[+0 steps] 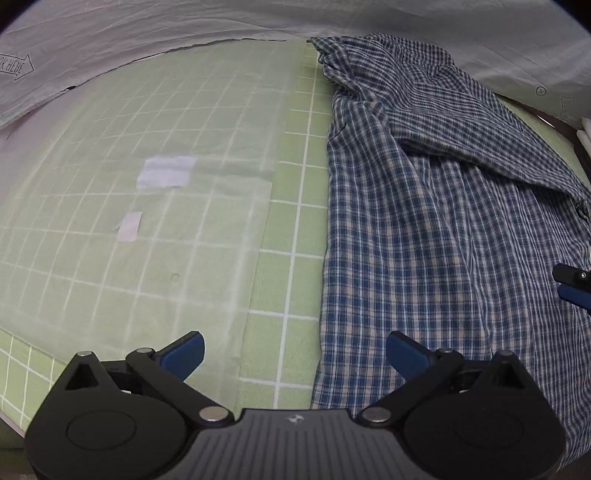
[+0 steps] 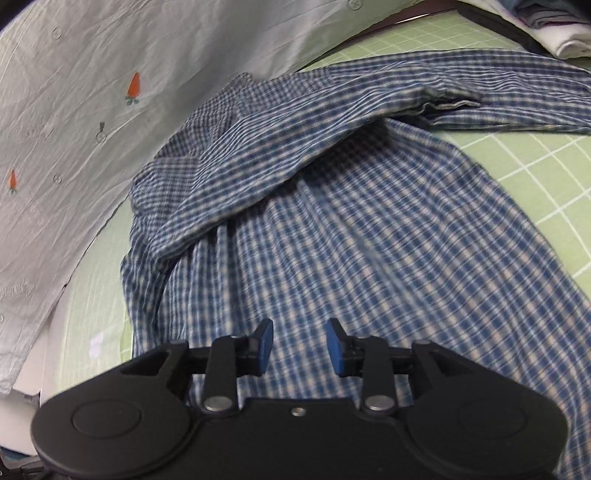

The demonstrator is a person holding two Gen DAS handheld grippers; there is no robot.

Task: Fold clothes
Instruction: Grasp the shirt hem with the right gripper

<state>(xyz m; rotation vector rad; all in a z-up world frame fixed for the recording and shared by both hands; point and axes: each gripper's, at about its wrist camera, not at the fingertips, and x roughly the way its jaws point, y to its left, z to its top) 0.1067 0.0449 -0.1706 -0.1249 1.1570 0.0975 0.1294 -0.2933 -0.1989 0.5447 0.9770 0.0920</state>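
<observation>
A blue and white checked shirt [image 1: 436, 229] lies spread on a green grid mat [image 1: 291, 206], with one sleeve folded across its upper part. My left gripper [image 1: 295, 354] is wide open and empty, just above the mat at the shirt's left edge. My right gripper [image 2: 300, 345] is open and empty, hovering over the shirt's body [image 2: 369, 240]. The folded sleeve [image 2: 295, 122] lies across the shirt in the right wrist view. The right gripper's tip [image 1: 572, 284] shows at the right edge of the left wrist view.
A thin translucent sheet [image 1: 147, 206] covers the mat's left part. A pale wrinkled cloth with carrot prints [image 2: 74, 110] hangs behind the mat. Folded clothes [image 2: 554, 33] are stacked at the far right corner.
</observation>
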